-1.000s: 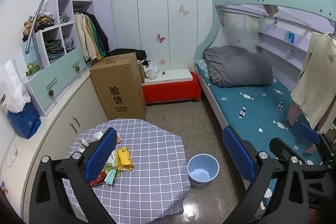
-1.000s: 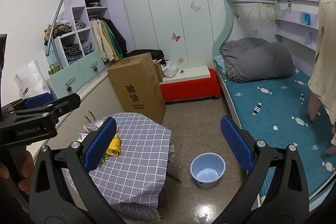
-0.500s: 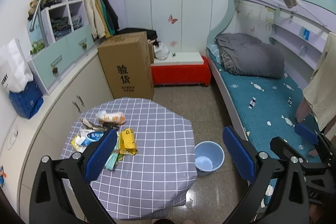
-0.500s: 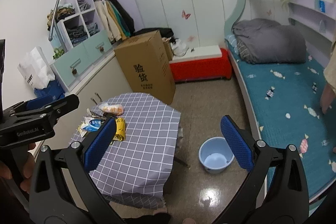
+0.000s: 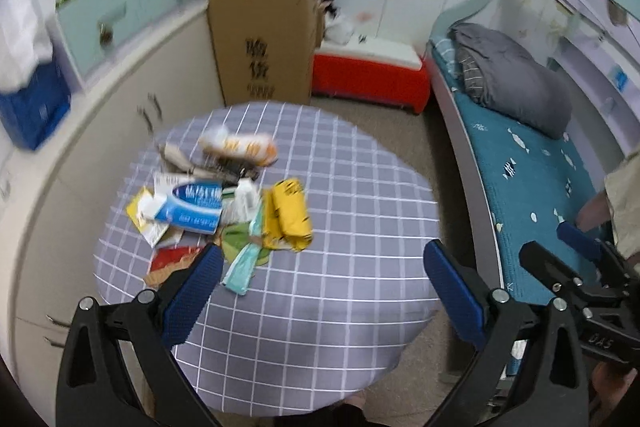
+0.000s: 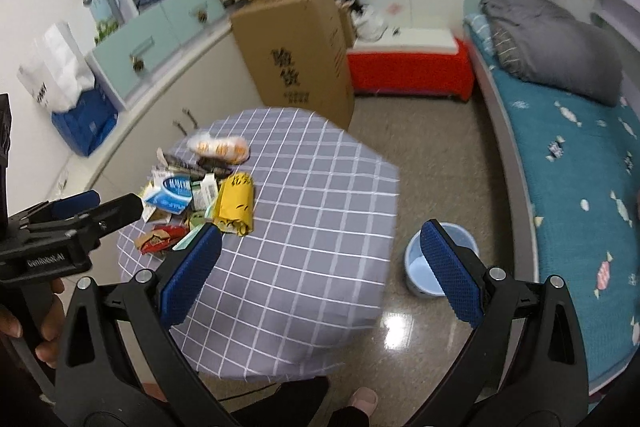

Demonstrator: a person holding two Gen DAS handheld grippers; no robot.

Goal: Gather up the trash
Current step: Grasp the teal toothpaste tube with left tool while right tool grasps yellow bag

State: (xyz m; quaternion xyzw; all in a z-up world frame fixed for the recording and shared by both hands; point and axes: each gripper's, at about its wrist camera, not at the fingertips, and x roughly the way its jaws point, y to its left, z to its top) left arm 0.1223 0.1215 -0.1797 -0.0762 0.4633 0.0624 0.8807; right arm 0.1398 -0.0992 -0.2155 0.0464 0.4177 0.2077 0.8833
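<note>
A heap of trash lies on the left part of a table (image 5: 340, 219) (image 6: 312, 227) with a grey checked cloth: a yellow packet (image 5: 290, 213) (image 6: 236, 203), a blue and white wrapper (image 5: 192, 205) (image 6: 170, 191), an orange snack bag (image 5: 240, 147) (image 6: 218, 148), a red wrapper (image 5: 172, 257) (image 6: 158, 242) and several smaller scraps. My left gripper (image 5: 320, 287) hovers open above the table's near side, empty. My right gripper (image 6: 320, 267) is also open and empty, above the table's right edge. A light blue bucket (image 6: 424, 263) stands on the floor right of the table.
A tall cardboard box (image 5: 264, 39) (image 6: 296, 51) and a red bench (image 5: 368, 75) (image 6: 408, 67) stand behind the table. A bunk bed (image 5: 532, 163) (image 6: 572, 171) with a grey duvet fills the right. Cabinets (image 5: 100, 115) line the left wall. A person's foot (image 6: 362, 397) shows below.
Both grippers have tilted down and come closer over the table, so the trash heap now shows larger and nearer. The jaws stay open.
</note>
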